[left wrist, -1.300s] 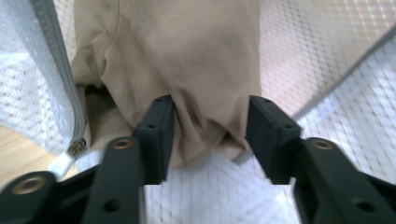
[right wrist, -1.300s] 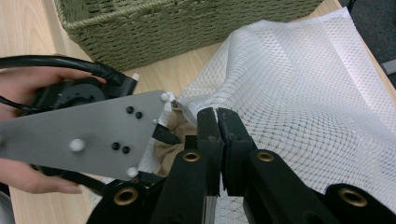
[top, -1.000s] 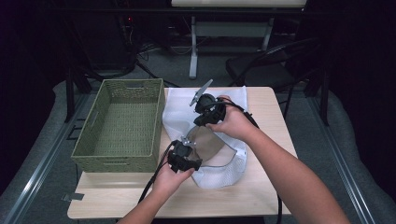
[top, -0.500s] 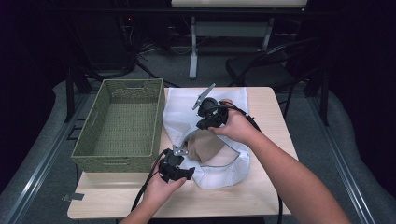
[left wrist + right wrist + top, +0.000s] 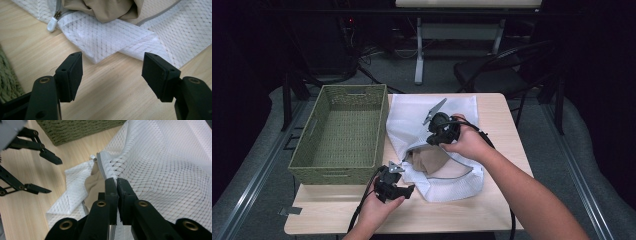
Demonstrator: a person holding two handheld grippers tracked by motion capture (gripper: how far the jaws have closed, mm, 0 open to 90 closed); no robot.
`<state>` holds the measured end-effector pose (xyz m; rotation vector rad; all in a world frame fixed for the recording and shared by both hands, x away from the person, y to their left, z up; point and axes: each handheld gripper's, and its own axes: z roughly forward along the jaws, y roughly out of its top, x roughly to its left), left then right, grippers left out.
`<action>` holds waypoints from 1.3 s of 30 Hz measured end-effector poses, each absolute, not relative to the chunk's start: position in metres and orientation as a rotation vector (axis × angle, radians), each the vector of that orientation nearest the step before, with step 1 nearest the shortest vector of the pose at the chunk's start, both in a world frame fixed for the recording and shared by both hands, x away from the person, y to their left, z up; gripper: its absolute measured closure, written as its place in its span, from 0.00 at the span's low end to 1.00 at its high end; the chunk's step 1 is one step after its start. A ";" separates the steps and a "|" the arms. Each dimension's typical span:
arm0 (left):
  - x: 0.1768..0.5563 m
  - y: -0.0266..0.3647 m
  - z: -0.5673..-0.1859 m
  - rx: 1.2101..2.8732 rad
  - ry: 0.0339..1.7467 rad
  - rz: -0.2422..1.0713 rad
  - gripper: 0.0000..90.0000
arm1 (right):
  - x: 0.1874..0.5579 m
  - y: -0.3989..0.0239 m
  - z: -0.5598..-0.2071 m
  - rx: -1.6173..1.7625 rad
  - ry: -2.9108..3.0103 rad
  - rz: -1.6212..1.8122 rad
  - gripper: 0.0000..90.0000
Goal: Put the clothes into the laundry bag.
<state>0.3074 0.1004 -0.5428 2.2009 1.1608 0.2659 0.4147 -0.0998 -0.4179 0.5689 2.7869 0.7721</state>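
A: On the pale wooden table, at the centre, what is lying there?

B: Item one: a white mesh laundry bag with a grey zipper edge, spreading from the middle toward 5 o'clock. Its mouth is gaping at the near left side, and a beige folded cloth garment is sitting inside the opening, partly showing.

A: And at 9 o'clock?

B: Item two: a green woven rectangular basket, standing just beside the bag's left edge.

A: What is the right gripper doing?

B: Its jaws are pressing together on the bag's zipper edge at the mouth, holding the mesh lifted off the table, just above the garment.

A: And the left gripper?

B: It is hovering at 6 o'clock, near the table's front edge, pointing at the bag's folded near corner. Its jaws are standing apart and have just been opening, with nothing between them but bare tabletop. A white zipper pull is lying on the wood just beyond its left jaw.
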 end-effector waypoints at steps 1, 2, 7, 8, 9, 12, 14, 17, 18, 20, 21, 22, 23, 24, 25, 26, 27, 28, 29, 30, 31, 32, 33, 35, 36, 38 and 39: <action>0.307 0.102 -0.543 2.196 1.164 0.257 0.36 | 0.414 -0.101 -0.419 0.579 2.790 0.768 0.97; 0.307 0.102 -0.544 2.187 1.177 0.260 0.35 | 0.414 -0.102 -0.421 0.580 2.788 0.776 0.97; 0.310 0.103 -0.548 2.190 1.197 0.272 0.33 | 0.413 -0.105 -0.426 0.595 2.786 0.792 0.96; 0.311 0.103 -0.549 2.197 1.196 0.271 0.33 | 0.412 -0.106 -0.427 0.596 2.791 0.793 0.95; 0.312 0.102 -0.550 2.196 1.199 0.262 0.33 | 0.412 -0.106 -0.427 0.599 2.788 0.798 0.95; 0.316 0.100 -0.552 2.196 1.206 0.277 0.33 | 0.410 -0.108 -0.429 0.595 2.792 0.797 0.93; 0.319 0.098 -0.554 2.201 1.213 0.266 0.33 | 0.410 -0.110 -0.430 0.595 2.786 0.803 0.92; 0.324 0.094 -0.557 2.208 1.223 0.282 0.35 | 0.409 -0.112 -0.432 0.610 2.777 0.814 0.90; 0.327 0.092 -0.558 2.201 1.230 0.280 0.36 | 0.408 -0.112 -0.432 0.615 2.776 0.820 0.89; 0.329 0.090 -0.559 2.208 1.234 0.290 0.40 | 0.407 -0.114 -0.432 0.604 2.777 0.812 0.89; 0.330 0.090 -0.559 2.219 1.234 0.303 0.43 | 0.406 -0.114 -0.432 0.609 2.769 0.824 0.88; 0.331 0.089 -0.560 2.217 1.234 0.296 0.47 | 0.406 -0.115 -0.432 0.610 2.764 0.845 0.87; 0.332 0.089 -0.560 2.219 1.227 0.301 0.48 | 0.405 -0.117 -0.431 0.608 2.757 0.857 0.86; 0.333 0.088 -0.561 2.219 1.231 0.306 0.50 | 0.405 -0.118 -0.430 0.603 2.760 0.851 0.85; 0.333 0.088 -0.561 2.218 1.236 0.302 0.53 | 0.403 -0.120 -0.429 0.615 2.754 0.859 0.84; 0.334 0.088 -0.562 2.221 1.230 0.295 0.56 | 0.402 -0.121 -0.429 0.609 2.753 0.859 0.84; 0.334 0.088 -0.562 2.223 1.235 0.295 0.58 | 0.401 -0.123 -0.429 0.613 2.750 0.862 0.83; 0.334 0.088 -0.562 2.230 1.235 0.298 0.61 | 0.400 -0.125 -0.429 0.621 2.746 0.870 0.82; 0.334 0.089 -0.562 2.230 1.237 0.295 0.63 | 0.399 -0.127 -0.430 0.628 2.742 0.874 0.81; 0.335 0.089 -0.563 2.227 1.236 0.288 0.65 | 0.398 -0.128 -0.431 0.638 2.734 0.878 0.80; 0.336 0.090 -0.564 2.228 1.241 0.280 0.68 | 0.398 -0.130 -0.431 0.638 2.730 0.880 0.79; 0.336 0.090 -0.564 2.233 1.245 0.278 0.72 | 0.396 -0.131 -0.431 0.639 2.722 0.870 0.77; 0.337 0.091 -0.565 2.237 1.247 0.273 0.74 | 0.395 -0.133 -0.431 0.638 2.715 0.873 0.76; 0.337 0.092 -0.565 2.235 1.245 0.273 0.80 | 0.391 -0.136 -0.432 0.644 2.704 0.881 0.73; 0.337 0.092 -0.565 2.244 1.237 0.269 0.83 | 0.389 -0.138 -0.433 0.645 2.697 0.891 0.72; 0.337 0.093 -0.565 2.250 1.226 0.266 0.87 | 0.386 -0.142 -0.433 0.661 2.689 0.897 0.71; 0.337 0.093 -0.565 2.252 1.223 0.264 0.89 | 0.384 -0.144 -0.433 0.670 2.675 0.900 0.70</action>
